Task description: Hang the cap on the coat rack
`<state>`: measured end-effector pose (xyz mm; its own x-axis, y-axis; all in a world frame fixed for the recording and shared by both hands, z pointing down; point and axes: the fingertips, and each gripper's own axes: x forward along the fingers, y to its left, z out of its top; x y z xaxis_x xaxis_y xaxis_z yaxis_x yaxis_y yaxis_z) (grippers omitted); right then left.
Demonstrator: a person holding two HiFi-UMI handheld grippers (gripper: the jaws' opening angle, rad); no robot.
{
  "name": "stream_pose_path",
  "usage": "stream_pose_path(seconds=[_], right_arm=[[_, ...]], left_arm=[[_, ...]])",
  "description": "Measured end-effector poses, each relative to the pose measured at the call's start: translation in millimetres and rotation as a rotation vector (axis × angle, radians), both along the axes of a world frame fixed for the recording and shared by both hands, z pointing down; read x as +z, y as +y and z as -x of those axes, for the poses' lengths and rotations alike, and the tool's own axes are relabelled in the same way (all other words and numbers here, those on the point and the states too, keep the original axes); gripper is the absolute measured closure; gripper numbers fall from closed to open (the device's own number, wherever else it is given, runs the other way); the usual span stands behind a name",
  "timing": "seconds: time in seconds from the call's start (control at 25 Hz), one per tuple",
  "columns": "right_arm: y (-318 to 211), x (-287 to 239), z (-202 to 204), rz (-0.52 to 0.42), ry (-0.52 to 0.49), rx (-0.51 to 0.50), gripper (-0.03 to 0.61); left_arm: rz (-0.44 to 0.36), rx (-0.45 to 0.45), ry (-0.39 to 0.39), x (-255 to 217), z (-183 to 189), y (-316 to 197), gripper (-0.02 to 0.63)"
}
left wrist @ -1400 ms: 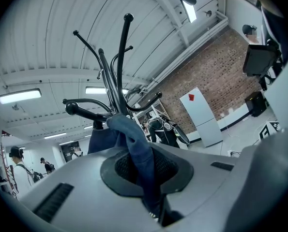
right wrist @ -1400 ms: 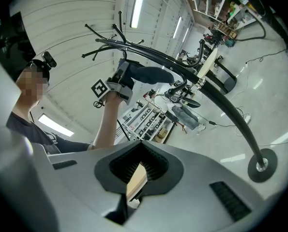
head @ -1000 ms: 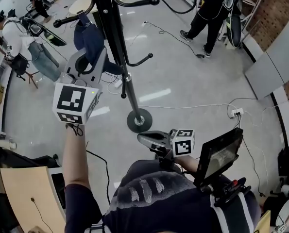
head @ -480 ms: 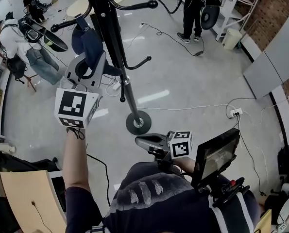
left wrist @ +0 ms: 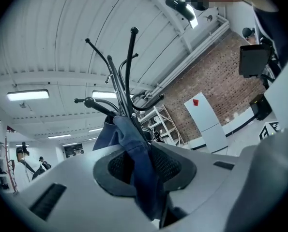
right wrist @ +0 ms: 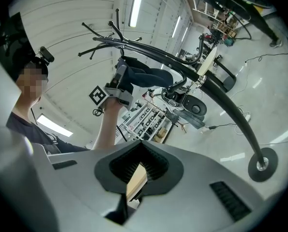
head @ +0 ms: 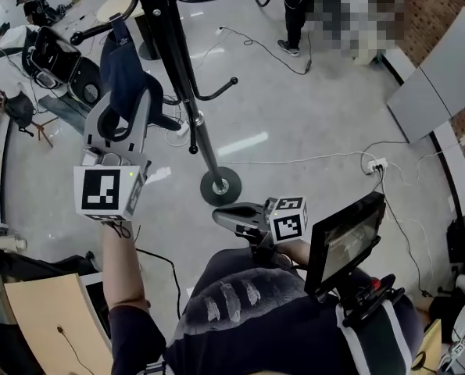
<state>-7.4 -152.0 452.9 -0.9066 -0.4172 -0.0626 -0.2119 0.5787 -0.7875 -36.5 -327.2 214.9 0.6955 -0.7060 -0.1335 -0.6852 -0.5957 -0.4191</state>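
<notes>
right gripper (head: 221,215) sits closest, at 12 o'clock just off the chest. jaws a narrow slit apart, nothing in them, idle.

left gripper (head: 127,94) is raised at 11 o'clock. its jaws have just been opening and now stand partly apart. the cap (head: 123,59) fabric still runs down between the pads (left wrist: 167,163), looks loose rather than pinched.

beyond that, at 11 o'clock, the cap is draped over a lower hook arm (head: 99,30) of the coat rack (head: 187,76). pole and base are at 12 o'clock.

risks as i read it:
- backing out before the jaws clear the cloth: ribbed pads snag it and drag the cap along the arm, maybe off its end.
- withdrawing upward or sideways: gripper knocks the arm, rack rocks, cap slips.
- so open wider first, then retreat straight toward 6 o'clock.
</notes>
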Motion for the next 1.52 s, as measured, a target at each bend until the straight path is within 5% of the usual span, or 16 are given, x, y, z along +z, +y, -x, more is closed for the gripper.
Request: stream_pose_path(seconds=[0.4,0.64,0.88,1.16,1.32,1.52], right_arm=[[8.2,5.6,7.9,-0.008,0.01,-0.028,0.575],[5.6,4.5,-3.8,0.011,-0.008,0.018,0.575],[3.5,7.5,-0.8,0.004,0.001,-0.004,0.574],[7.1,4.7,20.1,-0.005,0.021,-0.054,0.575],[8.0,3.3,22.9,0.002,0.018,-0.05,0.575],[10.3,6.0,21.5,0.001,0.02,-0.05,0.575]], left_arm=[[0.002,-0.031,0.075,1.9,23.1,12.2,0.528],[0.019,-0.011,0.211,2.5,36.9,24.1,0.528],[0.043,0.018,0.253,2.8,42.0,26.3,0.528],[0.044,-0.028,0.134,-1.4,52.5,7.2,0.526],[0.052,-0.05,0.138,-2.2,62.4,-1.7,0.432],[0.065,-0.051,0.138,-2.0,65.5,-1.1,0.422]])
